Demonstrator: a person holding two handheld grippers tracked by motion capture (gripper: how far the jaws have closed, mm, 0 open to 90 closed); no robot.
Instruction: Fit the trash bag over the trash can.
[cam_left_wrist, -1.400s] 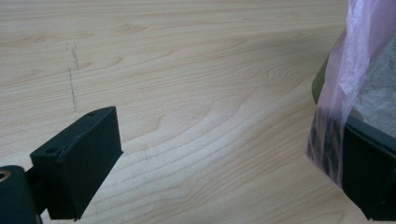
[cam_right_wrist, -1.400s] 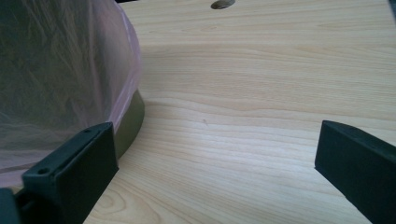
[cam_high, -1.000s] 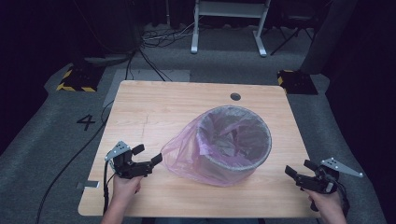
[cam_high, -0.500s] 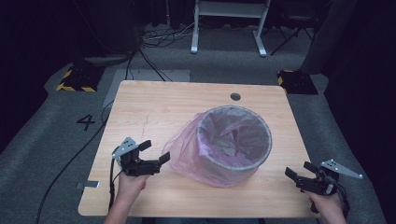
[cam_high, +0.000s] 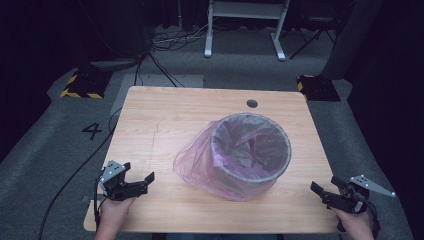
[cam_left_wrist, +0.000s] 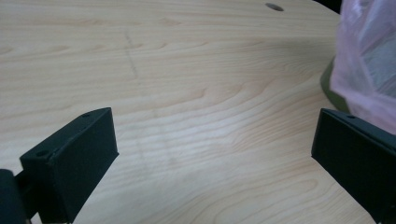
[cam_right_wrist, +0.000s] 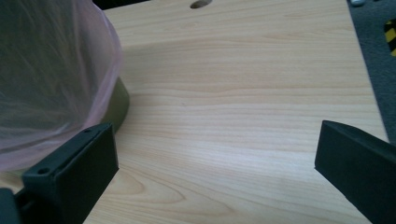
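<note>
One waste bin (cam_high: 251, 152) stands on the right half of the wooden table (cam_high: 165, 115), a round grey container seen from above with its mouth open. One pink plastic bag (cam_high: 192, 160) lines it: the bag's edge is folded over the rim all the way round, and the loose plastic drapes down the outside, billowing out on the bin's left side and lying on the tabletop there. Crumpled folds of the same bag show inside the bin.

Two grippers are at the near edge of the table, one to each side of the bin and both apart from it. The left gripper (cam_high: 141, 183) is held by one hand (cam_high: 114, 212) at the near left corner, its jaws pointing right toward the draped plastic; they stand wide apart with nothing between them. In the left gripper view the bag (cam_left_wrist: 369, 60) hangs at the upper right, just beyond the right jaw, without touching it, and bare wood fills the gap between the jaws.

The right gripper (cam_high: 327, 189) sits at the near right corner in the other hand (cam_high: 356, 226), one grey three-cornered plate on its top. Its jaws are also spread wide and hold nothing. In the right gripper view the bag (cam_right_wrist: 51, 79) and the bin's dark base (cam_right_wrist: 119, 105) lie behind the left jaw.

One round cable hole (cam_high: 252, 103) marks the table's far edge, beyond the bin.
</note>
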